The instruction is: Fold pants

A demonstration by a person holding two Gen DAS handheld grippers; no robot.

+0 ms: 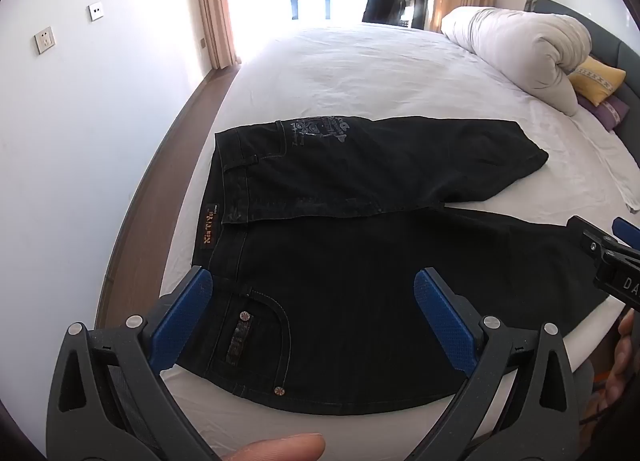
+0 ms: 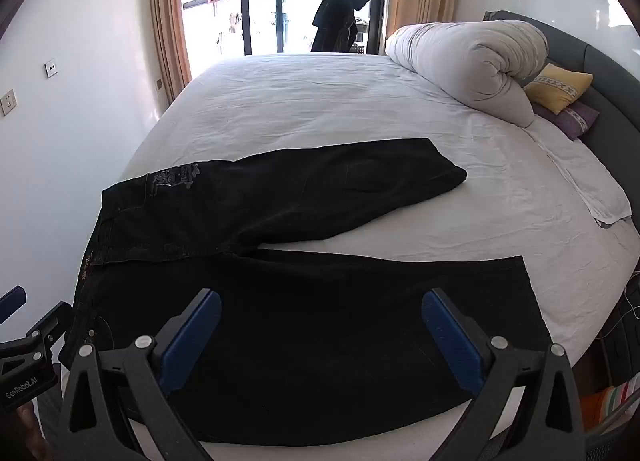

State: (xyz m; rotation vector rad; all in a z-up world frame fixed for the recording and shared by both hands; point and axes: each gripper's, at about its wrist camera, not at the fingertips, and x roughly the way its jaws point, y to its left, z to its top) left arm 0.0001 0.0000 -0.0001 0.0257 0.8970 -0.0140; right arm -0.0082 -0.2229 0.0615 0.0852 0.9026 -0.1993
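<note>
Black jeans (image 1: 360, 221) lie flat on the white bed (image 1: 360, 73), waistband to the left, the two legs spread apart to the right. In the right wrist view the jeans (image 2: 280, 301) show both legs, the far one angled away. My left gripper (image 1: 316, 301) is open above the near hip pocket and waistband. My right gripper (image 2: 322, 325) is open above the near leg. The right gripper also shows at the right edge of the left wrist view (image 1: 608, 257), and the left gripper at the left edge of the right wrist view (image 2: 24, 341). Neither holds cloth.
A rolled white duvet (image 2: 468, 61) and yellow and purple pillows (image 2: 560, 93) lie at the bed's far right by the grey headboard (image 2: 612, 101). A folded white towel (image 2: 592, 189) lies on the right. A white wall (image 1: 80, 101) and strip of floor run along the left.
</note>
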